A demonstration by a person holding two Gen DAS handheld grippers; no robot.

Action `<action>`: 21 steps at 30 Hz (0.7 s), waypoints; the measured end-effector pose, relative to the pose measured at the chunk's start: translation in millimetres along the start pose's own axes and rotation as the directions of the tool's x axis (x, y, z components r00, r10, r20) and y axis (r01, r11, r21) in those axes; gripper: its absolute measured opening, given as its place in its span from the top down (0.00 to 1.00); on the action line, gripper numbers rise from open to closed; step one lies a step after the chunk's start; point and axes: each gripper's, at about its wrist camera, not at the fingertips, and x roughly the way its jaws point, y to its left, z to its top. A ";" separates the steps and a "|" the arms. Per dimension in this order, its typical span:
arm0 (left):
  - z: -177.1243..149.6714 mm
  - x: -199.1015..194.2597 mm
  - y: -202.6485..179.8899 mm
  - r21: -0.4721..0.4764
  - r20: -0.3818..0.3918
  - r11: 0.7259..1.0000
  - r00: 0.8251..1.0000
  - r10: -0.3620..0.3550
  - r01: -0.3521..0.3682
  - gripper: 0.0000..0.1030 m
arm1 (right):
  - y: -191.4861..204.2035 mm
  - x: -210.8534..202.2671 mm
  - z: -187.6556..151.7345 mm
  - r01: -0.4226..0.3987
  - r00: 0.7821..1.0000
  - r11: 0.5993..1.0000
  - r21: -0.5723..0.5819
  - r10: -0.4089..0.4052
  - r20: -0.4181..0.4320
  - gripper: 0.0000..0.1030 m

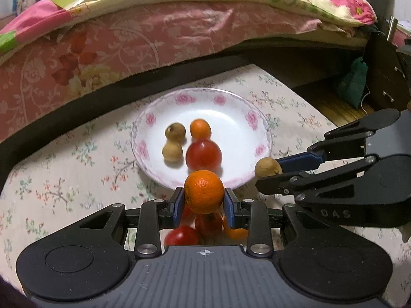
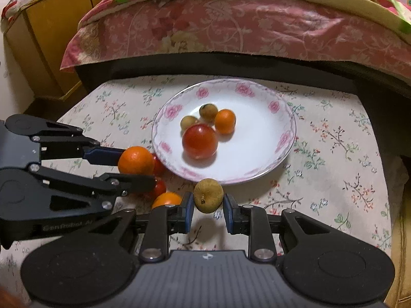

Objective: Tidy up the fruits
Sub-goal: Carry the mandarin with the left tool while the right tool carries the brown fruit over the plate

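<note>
Your left gripper clamps round orange mandarin across its middle, just before white floral-rimmed plate. Right gripper pinches small tan-brown longan-like fruit. Both light; mandarin skin soft, squeeze gently.

Plate count: two tan fruits, one small orange, one red tomato. On cloth below the left gripper: roughly three more, partly hidden.

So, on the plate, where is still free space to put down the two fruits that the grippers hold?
The plate is bare on its right half and along the near rim, beside the tomato. The left-centre is crowded: two brown fruits and a small orange cluster there. Off the plate, loose fruits crowd the cloth at its near-left edge.
</note>
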 end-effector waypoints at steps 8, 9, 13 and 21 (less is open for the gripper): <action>9.0 16.1 4.8 -0.011 0.003 1.000 1.000 0.028 -0.028 0.61 | -5.6 8.1 15.6 0.012 0.999 1.000 -0.012 -0.011 0.035 0.75; 9.6 17.8 5.6 -0.013 0.002 0.999 1.000 0.031 -0.031 0.61 | -6.7 9.9 17.1 0.013 0.999 1.000 -0.012 -0.012 0.036 0.75; 11.6 25.3 8.0 -0.012 -0.007 0.999 0.999 0.040 -0.040 0.61 | -10.1 17.8 22.2 0.019 0.999 1.000 -0.009 -0.018 0.041 0.75; 15.9 34.2 10.2 -0.008 -0.009 0.999 0.999 0.052 -0.052 0.61 | -15.6 29.4 26.7 0.027 0.999 1.000 -0.013 -0.027 0.045 0.75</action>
